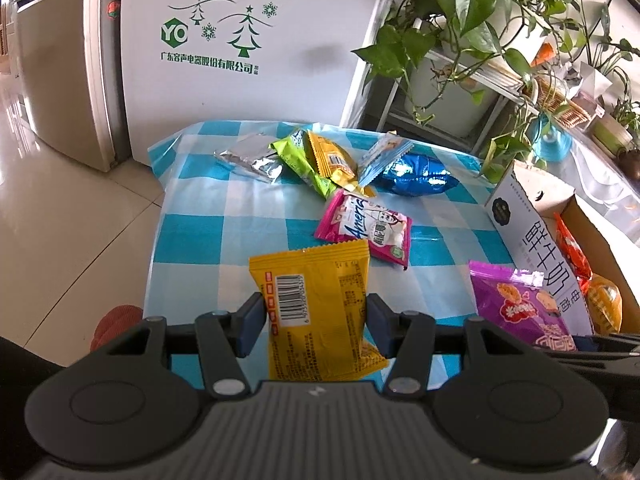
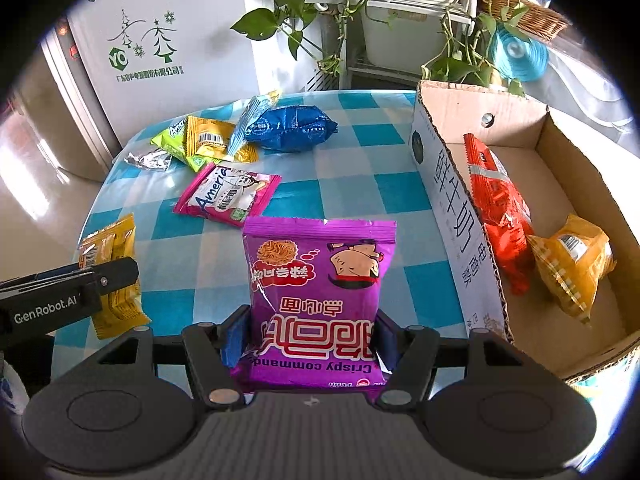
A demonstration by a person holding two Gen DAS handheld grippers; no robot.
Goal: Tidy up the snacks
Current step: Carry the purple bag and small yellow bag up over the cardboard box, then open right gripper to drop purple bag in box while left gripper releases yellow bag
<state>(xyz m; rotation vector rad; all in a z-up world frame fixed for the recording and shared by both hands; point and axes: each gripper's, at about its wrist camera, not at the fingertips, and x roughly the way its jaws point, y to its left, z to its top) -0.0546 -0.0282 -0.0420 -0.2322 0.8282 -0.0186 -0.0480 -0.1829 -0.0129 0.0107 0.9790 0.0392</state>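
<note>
The cardboard box (image 1: 560,200) is cut off by the left wrist view's right edge.

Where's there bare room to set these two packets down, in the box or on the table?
In the cardboard box, the floor behind the red packet and yellow packet is bare. The tablecloth between box and pink packet is free. The far-left pile is crowded.
</note>
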